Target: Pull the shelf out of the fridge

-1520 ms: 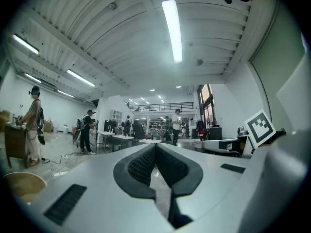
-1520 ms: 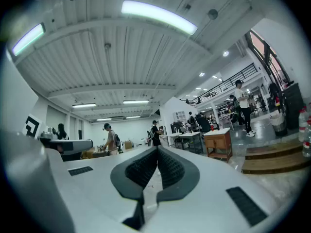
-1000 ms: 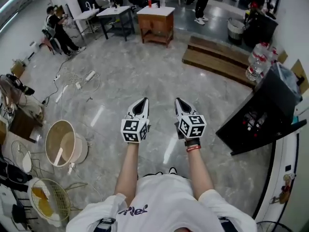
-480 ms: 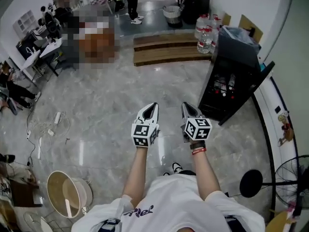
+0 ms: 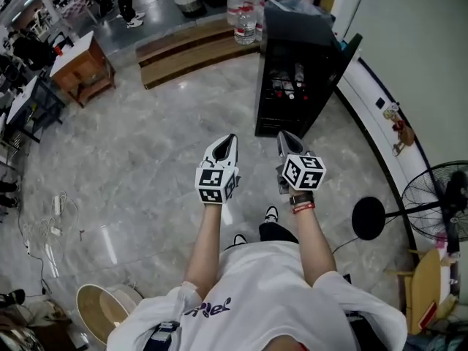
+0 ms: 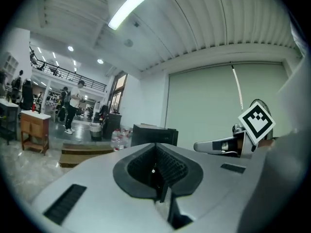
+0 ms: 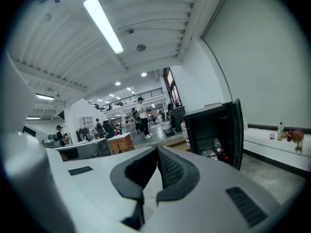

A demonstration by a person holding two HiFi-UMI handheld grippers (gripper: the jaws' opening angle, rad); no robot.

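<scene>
A small black fridge (image 5: 296,79) stands on the marble floor ahead of me, its door (image 5: 345,58) swung open to the right. Its shelves (image 5: 287,86) hold a few bottles and cans. In the head view my left gripper (image 5: 229,140) and right gripper (image 5: 284,137) are held side by side, a short way in front of the fridge, touching nothing. Both are shut with nothing between the jaws. The right gripper view looks past its closed jaws (image 7: 157,152) to the open fridge (image 7: 214,130). In the left gripper view the fridge (image 6: 153,134) is beyond the shut jaws (image 6: 156,149).
A standing fan (image 5: 437,196) and a round black base (image 5: 368,218) are at the right. A white ledge (image 5: 380,104) runs along the wall. Water bottles (image 5: 245,13) and a low wooden platform (image 5: 190,50) lie behind the fridge, with a wooden table (image 5: 80,68) to the left.
The head view has swung round: the fridge has gone from the right edge to straight ahead and nearer. Both grippers stay shut, side by side.
</scene>
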